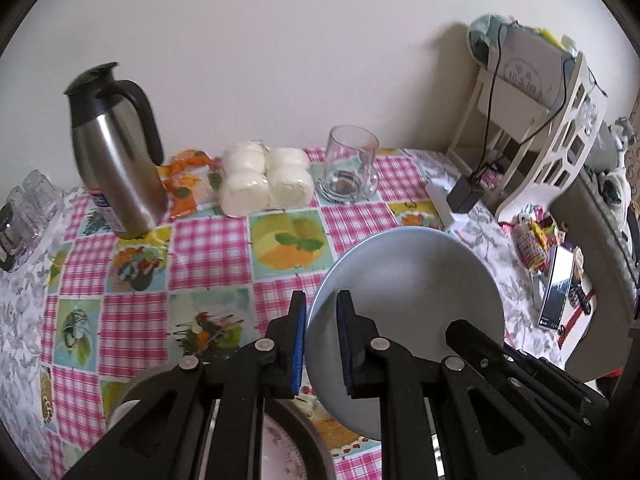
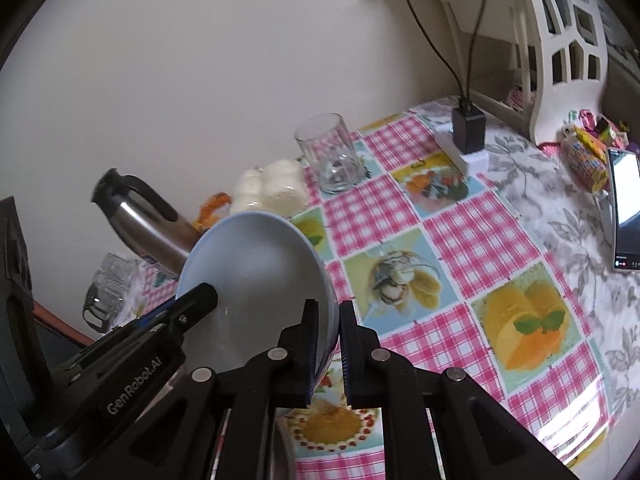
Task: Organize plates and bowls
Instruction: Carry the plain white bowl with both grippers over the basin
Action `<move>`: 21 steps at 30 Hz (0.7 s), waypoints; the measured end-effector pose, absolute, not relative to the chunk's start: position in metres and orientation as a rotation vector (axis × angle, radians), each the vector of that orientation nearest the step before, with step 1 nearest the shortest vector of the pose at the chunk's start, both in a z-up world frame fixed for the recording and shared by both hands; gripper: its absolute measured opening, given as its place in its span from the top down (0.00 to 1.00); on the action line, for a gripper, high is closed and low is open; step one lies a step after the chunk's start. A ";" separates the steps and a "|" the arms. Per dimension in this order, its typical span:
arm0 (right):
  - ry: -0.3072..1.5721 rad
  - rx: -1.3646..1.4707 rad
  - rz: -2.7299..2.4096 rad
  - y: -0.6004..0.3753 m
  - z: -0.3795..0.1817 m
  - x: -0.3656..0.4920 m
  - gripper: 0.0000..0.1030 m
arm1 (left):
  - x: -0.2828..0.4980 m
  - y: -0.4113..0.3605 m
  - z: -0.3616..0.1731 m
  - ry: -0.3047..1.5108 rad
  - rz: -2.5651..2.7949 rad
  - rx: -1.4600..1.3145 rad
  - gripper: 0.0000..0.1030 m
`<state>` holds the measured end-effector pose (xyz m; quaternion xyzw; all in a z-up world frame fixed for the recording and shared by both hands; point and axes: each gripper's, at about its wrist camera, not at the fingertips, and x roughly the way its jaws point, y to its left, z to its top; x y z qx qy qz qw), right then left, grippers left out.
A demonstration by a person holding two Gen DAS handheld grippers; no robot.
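A pale blue bowl (image 1: 408, 280) (image 2: 260, 264) hangs tilted above the checked tablecloth, held from both sides. My left gripper (image 1: 322, 300) is shut on its left rim, one blue pad inside and one outside. My right gripper (image 2: 328, 308) is shut on the opposite rim in the same way. Each gripper shows in the other's view: the right gripper (image 1: 476, 340) at the bowl's far edge, the left gripper (image 2: 200, 296) reaching in from the left. Below the left gripper lies a plate (image 1: 280, 444) with a dark rim and pink flowers, mostly hidden by the fingers.
Along the wall stand a steel thermos jug (image 1: 116, 160), a pack of white buns (image 1: 264, 180) and an empty glass (image 1: 352, 164). Glass mugs (image 1: 24, 208) sit at the left edge. A white shelf (image 1: 560, 120), a black charger (image 1: 464, 196) and a phone (image 1: 558, 288) are at the right.
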<state>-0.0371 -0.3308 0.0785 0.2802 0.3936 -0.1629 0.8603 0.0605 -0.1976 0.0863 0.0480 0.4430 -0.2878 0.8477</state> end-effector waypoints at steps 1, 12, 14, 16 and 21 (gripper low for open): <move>0.822 0.584 -0.332 -0.326 0.082 -0.036 0.89 | 0.061 -0.194 0.088 0.930 -0.605 0.094 0.86; 0.801 0.541 -0.247 -0.280 0.096 -0.030 0.89 | 0.063 -0.132 0.103 0.914 -0.570 -0.020 0.86; 0.801 0.535 -0.232 -0.271 0.096 -0.029 0.89 | 0.064 -0.118 0.104 0.913 -0.561 -0.034 0.86; 0.803 0.519 -0.213 -0.259 0.097 -0.027 0.89 | 0.064 -0.107 0.104 0.910 -0.549 -0.041 0.86; 0.823 0.507 -0.154 -0.233 0.094 -0.019 0.89 | 0.069 -0.073 0.104 0.909 -0.519 -0.084 0.86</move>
